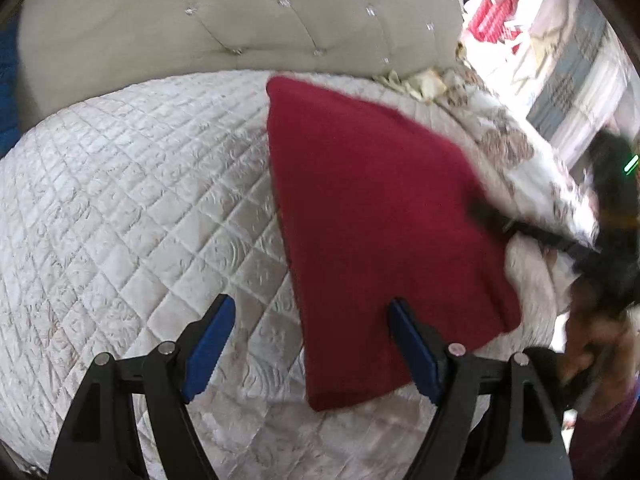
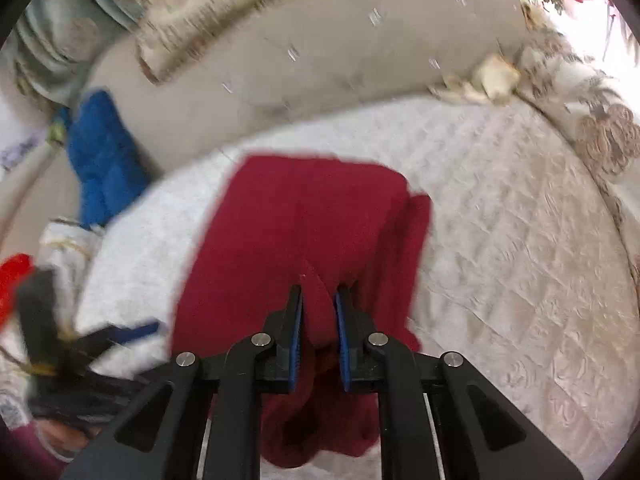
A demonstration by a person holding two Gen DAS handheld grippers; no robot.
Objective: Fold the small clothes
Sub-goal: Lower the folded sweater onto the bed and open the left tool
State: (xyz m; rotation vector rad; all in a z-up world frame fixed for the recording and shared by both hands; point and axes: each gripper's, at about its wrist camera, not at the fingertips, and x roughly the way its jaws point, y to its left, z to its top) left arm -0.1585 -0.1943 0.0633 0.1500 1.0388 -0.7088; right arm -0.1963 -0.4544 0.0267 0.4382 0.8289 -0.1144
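A dark red garment (image 1: 380, 216) lies folded lengthwise on the white quilted bed cover (image 1: 120, 200). My left gripper (image 1: 312, 308) is open and empty just above its near left edge. In the right wrist view my right gripper (image 2: 319, 294) is shut on a bunched fold of the same red garment (image 2: 304, 220), which hangs below the blue pads (image 2: 297, 332). The right gripper also shows blurred at the garment's right edge in the left wrist view (image 1: 484, 210). The left gripper shows blurred at the far left in the right wrist view (image 2: 132, 332).
A beige tufted headboard (image 1: 240, 24) runs along the back of the bed. A blue cloth (image 2: 104, 160) lies at the left beside the headboard. A floral bedspread (image 1: 508, 140) and cream pillows (image 2: 496, 76) lie at the right. A patterned cushion (image 2: 208, 4) leans at the top.
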